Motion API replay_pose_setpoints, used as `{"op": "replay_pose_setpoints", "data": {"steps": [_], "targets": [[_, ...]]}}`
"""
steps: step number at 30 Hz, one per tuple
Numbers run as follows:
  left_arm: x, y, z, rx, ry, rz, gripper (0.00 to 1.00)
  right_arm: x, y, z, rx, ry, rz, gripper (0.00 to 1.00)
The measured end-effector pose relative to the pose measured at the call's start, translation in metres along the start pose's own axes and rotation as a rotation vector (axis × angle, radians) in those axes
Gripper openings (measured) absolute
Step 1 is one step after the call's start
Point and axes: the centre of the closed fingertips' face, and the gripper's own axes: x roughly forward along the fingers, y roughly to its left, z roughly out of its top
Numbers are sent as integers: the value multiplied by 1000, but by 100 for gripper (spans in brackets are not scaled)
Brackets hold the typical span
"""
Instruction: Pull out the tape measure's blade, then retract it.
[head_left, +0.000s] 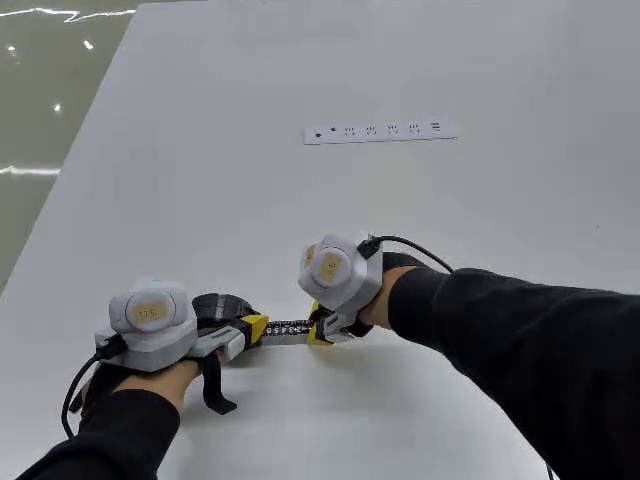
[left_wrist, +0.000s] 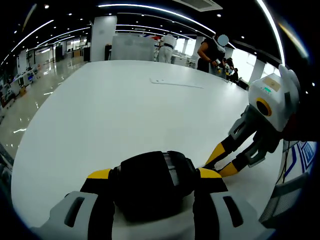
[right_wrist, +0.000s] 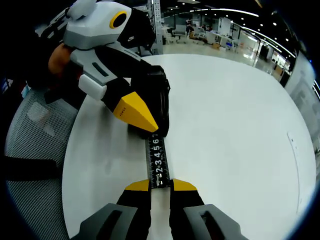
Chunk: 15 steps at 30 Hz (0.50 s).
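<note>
White workbench (head_left: 300, 60): tape measure (head_left: 225, 310) stretched a short way between two grippers, near edge.

Item 1, black case (left_wrist: 152, 187): resting on the bench, clamped at its sides by the yellow-tipped jaws of the left gripper (head_left: 243, 328). Item 2, blade (right_wrist: 155, 160): a short length drawn out, numerals 2 to 6 legible, running flat along the bench from the case mouth. Item 3, right gripper (right_wrist: 161, 186): jaws pressed together on the blade's free end, near the case. Item 4, power strip (head_left: 380, 131): well apart, farther up the bench, not involved. Progress, as a judgement: the blade is only slightly extended, so this is either the start of the pull or the close of the retraction; one moment cannot settle which. Outstanding in either case: the blade is not fully housed.
</note>
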Motion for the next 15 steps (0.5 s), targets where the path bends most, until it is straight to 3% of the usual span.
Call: {"op": "replay_pose_setpoints", "data": {"steps": [15], "targets": [[1, 1, 1, -1, -1, -2, 58, 5, 2, 8, 6, -14, -1, 8]]}}
